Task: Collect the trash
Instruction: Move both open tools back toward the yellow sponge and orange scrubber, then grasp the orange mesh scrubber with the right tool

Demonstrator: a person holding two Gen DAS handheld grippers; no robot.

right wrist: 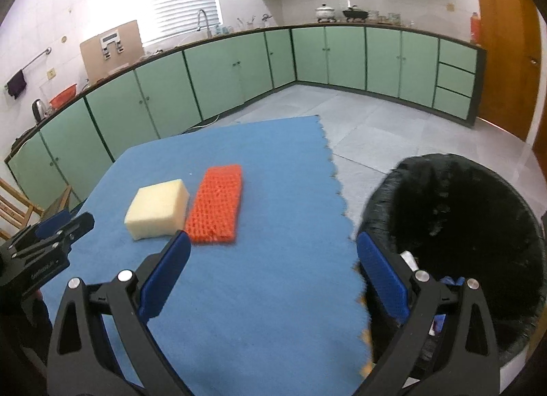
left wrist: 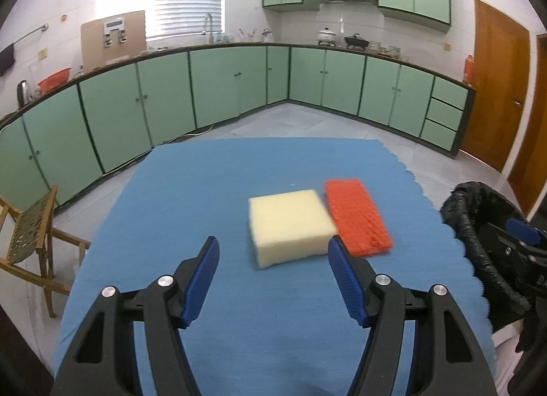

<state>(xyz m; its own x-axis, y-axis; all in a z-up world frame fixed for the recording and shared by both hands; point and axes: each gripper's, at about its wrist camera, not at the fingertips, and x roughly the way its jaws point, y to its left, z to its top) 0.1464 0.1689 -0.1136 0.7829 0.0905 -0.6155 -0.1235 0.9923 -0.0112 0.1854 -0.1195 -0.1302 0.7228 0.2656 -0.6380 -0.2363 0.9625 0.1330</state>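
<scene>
Left wrist view: the left gripper (left wrist: 273, 267) hangs over the blue mat (left wrist: 205, 197) with its jaws apart and nothing between them; the cream sponge (left wrist: 289, 225) lies just ahead of the fingertips, slightly toward the right finger. Right wrist view: the right gripper (right wrist: 270, 264) likewise stands with its jaws spread and empty, its left finger over the mat and its right finger over the bin (right wrist: 461, 225), which is lined with a black bag and stands beside the mat's scalloped edge. The orange scrubber (right wrist: 217, 206) lies flat against the sponge's side, the two touching or very nearly so. Risk one: a grasp on the sponge with the jaws off-centre is likely to catch the scrubber as well, or push it aside. Risk two: the sponge is soft and probably compresses, so a shallow pinch may let it slip during the carry to the bin. Risk three: the scrubber lies low on the mat, so the fingertips may snag the mat surface. Beyond the mat are floor tiles and green cabinets (left wrist: 239, 88).
</scene>
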